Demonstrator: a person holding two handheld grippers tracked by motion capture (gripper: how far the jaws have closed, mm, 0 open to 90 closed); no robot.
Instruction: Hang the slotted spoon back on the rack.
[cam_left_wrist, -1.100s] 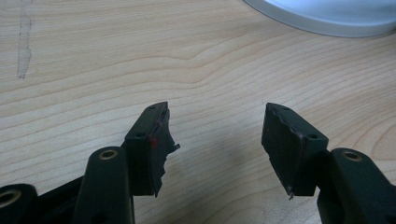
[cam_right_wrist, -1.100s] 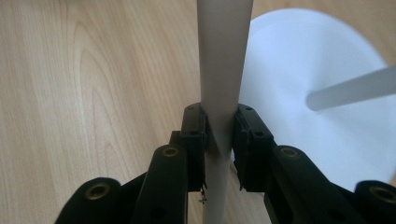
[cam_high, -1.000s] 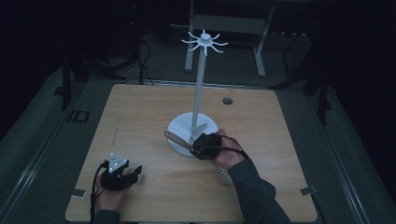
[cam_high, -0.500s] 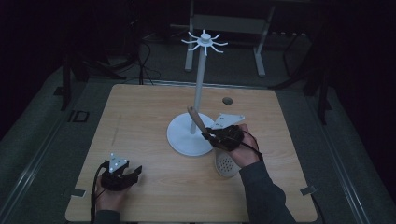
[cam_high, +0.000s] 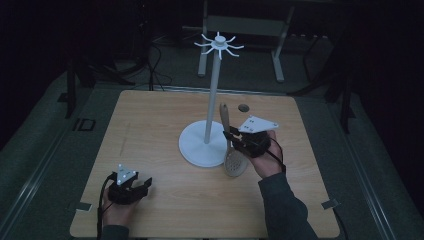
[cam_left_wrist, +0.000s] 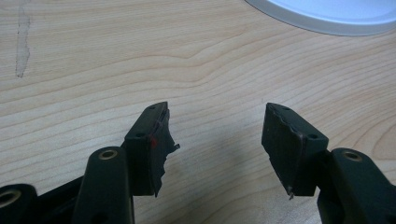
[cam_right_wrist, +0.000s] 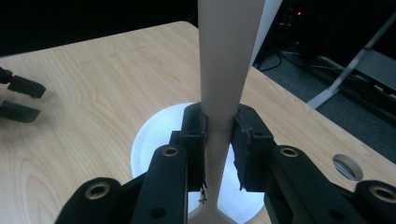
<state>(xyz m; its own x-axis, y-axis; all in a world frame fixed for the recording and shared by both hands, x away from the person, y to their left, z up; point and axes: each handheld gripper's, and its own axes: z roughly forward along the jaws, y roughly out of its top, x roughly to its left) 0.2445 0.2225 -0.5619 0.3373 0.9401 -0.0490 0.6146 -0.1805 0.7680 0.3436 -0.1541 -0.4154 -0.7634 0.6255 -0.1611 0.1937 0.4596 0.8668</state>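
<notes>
A: What serves as the landmark on the light wooden table (cam_high: 150, 125)?

B: The white metal stand with a round disc base (cam_high: 202, 144), a thin upright pole and a crown of short hooks at the top. It stands near the middle of the table. A small round hole in the tabletop (cam_high: 243, 107) lies beyond the stand, to its right.

A: Where is the right gripper (cam_high: 232, 137) relative to the stand?

B: Just to the right of the base, held up off the table by the person's right hand (cam_high: 265, 155). Its jaws are clamped on the handle of a pale wooden slotted spoon (cam_high: 231, 150). In the right gripper view the spoon's flat handle (cam_right_wrist: 223, 60) rises between the two black jaws, which press on it from either side, with the white base behind.

A: How does the spoon lie?

B: Roughly upright in the high view, handle end up beside the pole and perforated bowl hanging down at the right edge of the base. Whether the bowl touches the table cannot be told.

A: And the left gripper (cam_high: 145, 184)?

B: Well apart from the stand, toward the near left of the table, held low by the left hand (cam_high: 116, 212). In the left gripper view its jaws stand wide apart over bare wood, gripping nothing (cam_left_wrist: 217, 135); the rim of the base shows at the top.
</notes>
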